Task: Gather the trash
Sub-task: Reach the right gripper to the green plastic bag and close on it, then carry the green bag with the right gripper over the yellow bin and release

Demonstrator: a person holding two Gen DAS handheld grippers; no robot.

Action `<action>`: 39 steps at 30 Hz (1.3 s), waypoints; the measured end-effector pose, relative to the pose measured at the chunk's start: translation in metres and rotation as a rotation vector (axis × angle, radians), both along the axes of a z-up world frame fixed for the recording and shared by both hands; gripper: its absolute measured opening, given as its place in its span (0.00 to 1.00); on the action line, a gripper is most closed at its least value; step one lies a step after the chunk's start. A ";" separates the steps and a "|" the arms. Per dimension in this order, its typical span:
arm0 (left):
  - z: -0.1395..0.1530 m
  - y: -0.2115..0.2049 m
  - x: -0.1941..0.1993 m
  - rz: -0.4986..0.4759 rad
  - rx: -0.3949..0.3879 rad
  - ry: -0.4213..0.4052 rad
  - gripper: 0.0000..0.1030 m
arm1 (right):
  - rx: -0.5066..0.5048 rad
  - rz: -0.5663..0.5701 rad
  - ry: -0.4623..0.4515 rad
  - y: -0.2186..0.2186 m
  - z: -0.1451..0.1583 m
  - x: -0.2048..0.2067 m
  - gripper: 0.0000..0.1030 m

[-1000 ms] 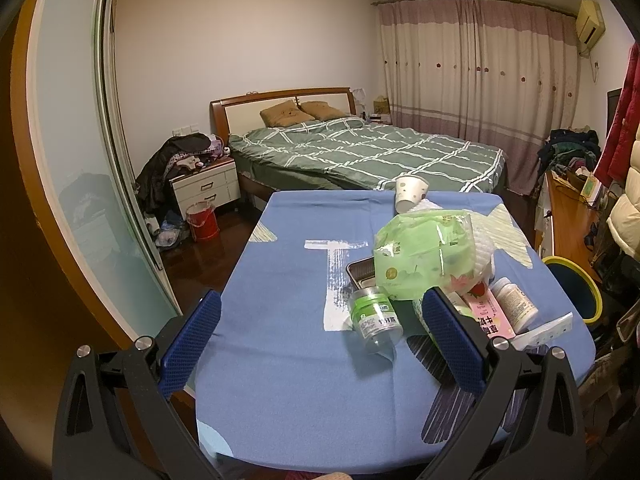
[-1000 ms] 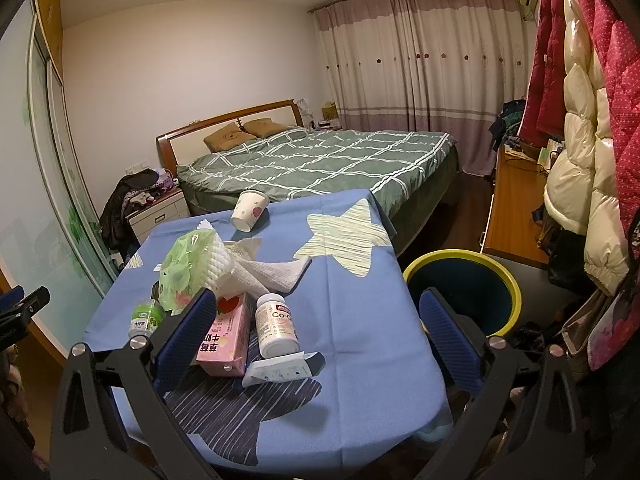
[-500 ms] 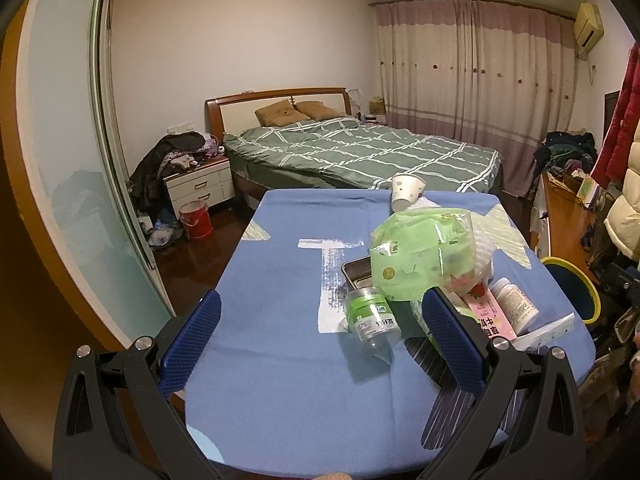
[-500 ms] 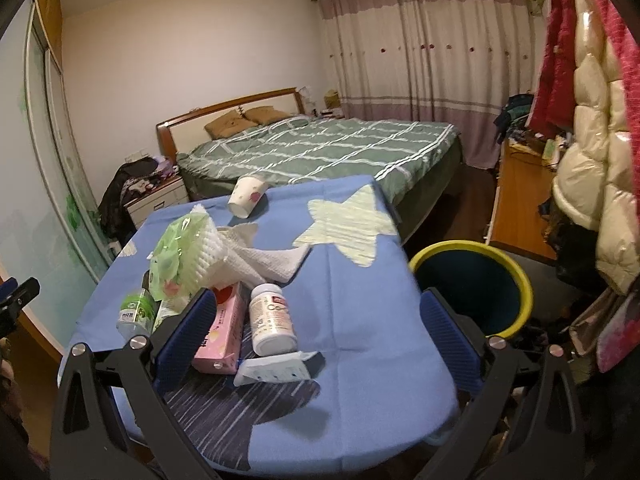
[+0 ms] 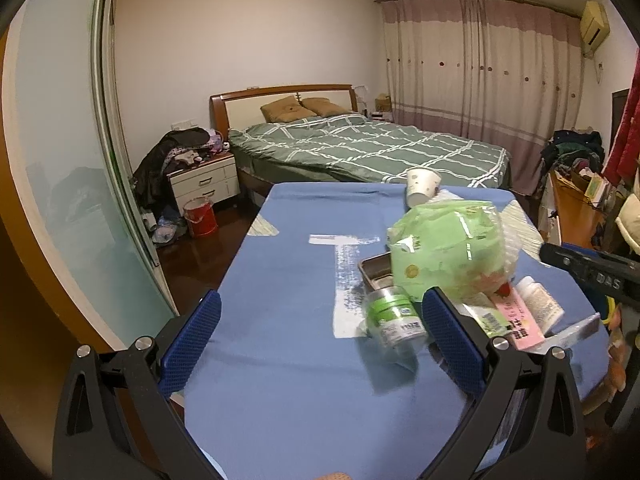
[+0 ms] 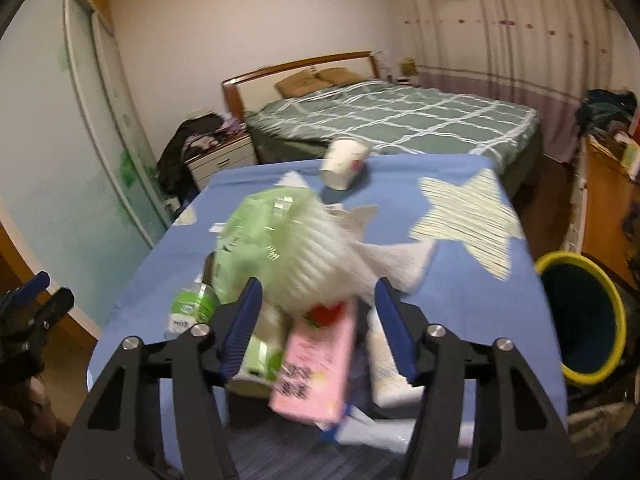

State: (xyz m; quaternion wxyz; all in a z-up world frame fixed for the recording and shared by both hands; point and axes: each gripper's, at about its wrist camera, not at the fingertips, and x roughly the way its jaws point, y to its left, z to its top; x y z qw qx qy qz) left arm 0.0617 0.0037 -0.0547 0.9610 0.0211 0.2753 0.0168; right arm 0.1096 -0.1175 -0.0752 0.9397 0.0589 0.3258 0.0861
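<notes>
**Closing in on the pink carton**

Reaching into the clutter at lower centre of the right wrist view, the right gripper had its blue-padded fingers partly apart, straddling the pile on the blue star-patterned bench. A pink rectangular carton with dark lettering lay between and just below the fingers, but motion blur hid whether either pad touched it; nothing looked clamped. Judged from this, the step in hand was the approach to a first piece of trash, with the pick not yet made.

Around the carton sat a crumpled green plastic bag with white netting, a white pill bottle at its right, a small clear bottle with a green label at lower left, and a white paper cup lying on its side at upper centre. The dark bin with a yellow rim stood off the bench edge at the right of the frame.

In the left wrist view, the left gripper hung over bare cloth at lower centre, fingers wide apart and holding nothing, the green-labelled bottle just inside its right finger.

The next move probably called for settling the right fingers squarely across the carton, closing firmly without crushing it, then lifting and carrying it rightward to the bin. The loose bag resting on the pile could snag and drag along.
</notes>
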 end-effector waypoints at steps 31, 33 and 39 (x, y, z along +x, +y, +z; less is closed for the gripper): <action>-0.028 0.000 0.024 -0.033 -0.001 0.056 0.96 | 0.050 -0.083 -0.126 -0.008 0.051 0.013 0.07; -0.031 -0.004 0.024 -0.043 0.000 0.062 0.96 | 0.048 -0.151 -0.134 -0.030 0.051 0.009 0.07; -0.036 -0.017 0.026 -0.061 0.007 0.078 0.96 | 0.041 -0.437 -0.107 -0.128 0.032 -0.004 0.07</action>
